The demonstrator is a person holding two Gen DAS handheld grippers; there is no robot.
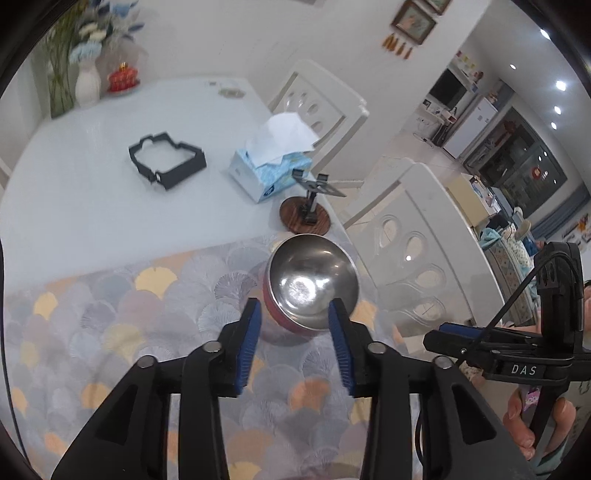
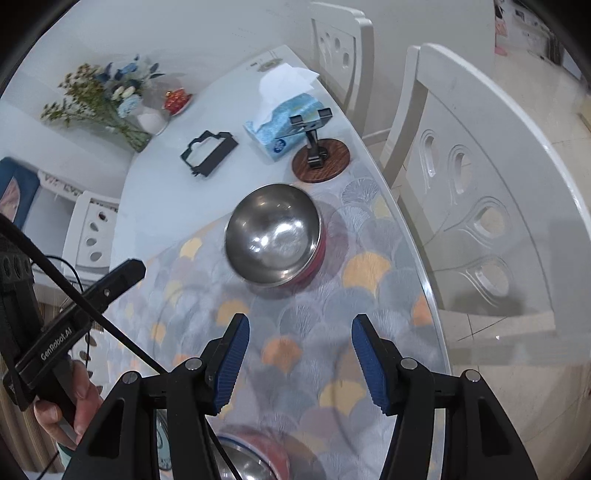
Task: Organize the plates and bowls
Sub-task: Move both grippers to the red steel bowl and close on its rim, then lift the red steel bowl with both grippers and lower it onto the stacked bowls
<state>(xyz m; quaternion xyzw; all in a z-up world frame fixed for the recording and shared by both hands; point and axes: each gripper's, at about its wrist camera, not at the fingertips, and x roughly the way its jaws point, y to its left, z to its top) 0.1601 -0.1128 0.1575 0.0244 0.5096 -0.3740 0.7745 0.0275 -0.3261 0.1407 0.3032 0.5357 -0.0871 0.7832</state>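
Not much is done yet. 1 bowl (image 1: 312, 286) sits mid-frame on the table (image 1: 110, 206). Left gripper (image 1: 295, 321) jaws wide around it, not touching. Right gripper (image 2: 301, 363) jaws wide, empty. Another bowl (image 2: 255, 458) waits at the bottom.

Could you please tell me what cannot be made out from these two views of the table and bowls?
- Second bowl: right wrist view, cut off by the bottom edge and partly behind the right gripper.
- Near side of the first bowl: left wrist view, hidden by the left gripper fingers; contact cannot be told.
- Flowers: left wrist view, blurred.
- Framed picture: left wrist view, too small to read.
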